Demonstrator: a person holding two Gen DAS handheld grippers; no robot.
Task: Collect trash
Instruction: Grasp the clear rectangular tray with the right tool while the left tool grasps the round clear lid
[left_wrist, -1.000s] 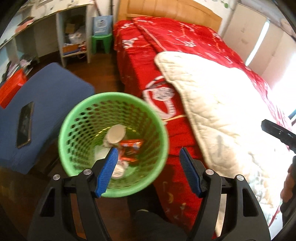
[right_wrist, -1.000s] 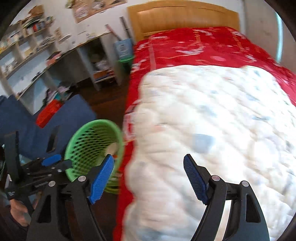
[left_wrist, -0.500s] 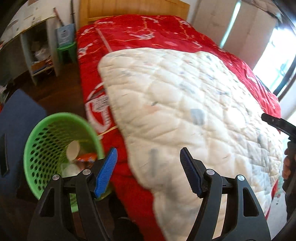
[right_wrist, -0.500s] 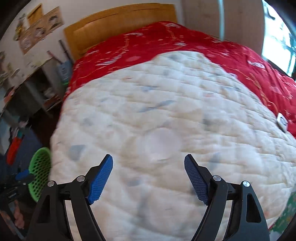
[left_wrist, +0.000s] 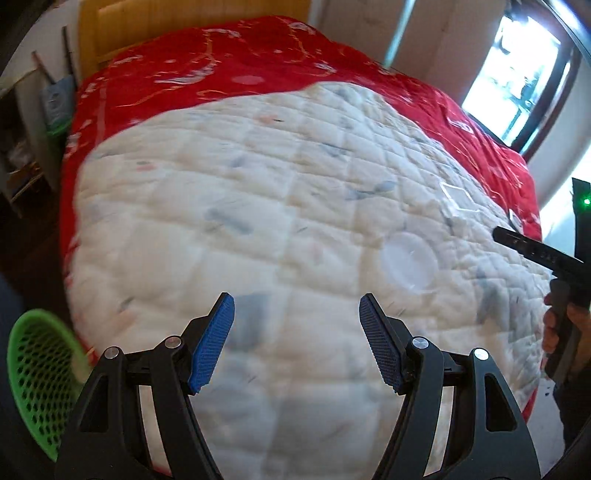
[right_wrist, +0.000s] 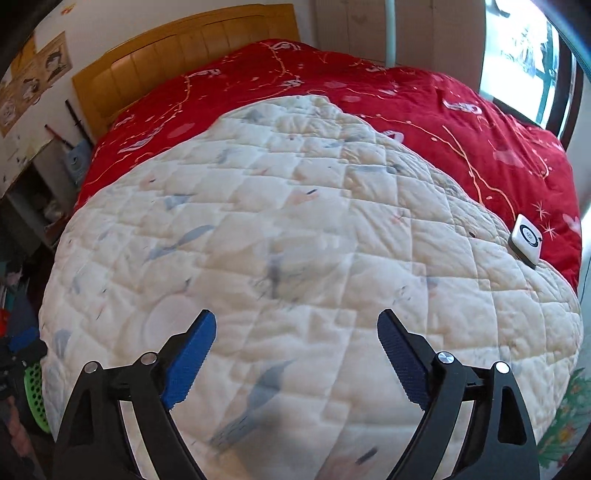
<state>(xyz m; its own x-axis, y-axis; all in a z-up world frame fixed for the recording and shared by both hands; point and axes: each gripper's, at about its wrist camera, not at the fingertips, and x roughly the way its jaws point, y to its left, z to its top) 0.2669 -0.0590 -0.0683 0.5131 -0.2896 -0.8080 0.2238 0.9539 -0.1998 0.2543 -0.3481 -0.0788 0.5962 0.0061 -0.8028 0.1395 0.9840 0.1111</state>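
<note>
Both tools empty: left tool wide, right tool just opened wider. Green basket cropped; pale disc on quilt blurred.

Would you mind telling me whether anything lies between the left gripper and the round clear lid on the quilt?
Nothing visible: only bare white quilt separates the open left gripper from the clear lid.
</note>
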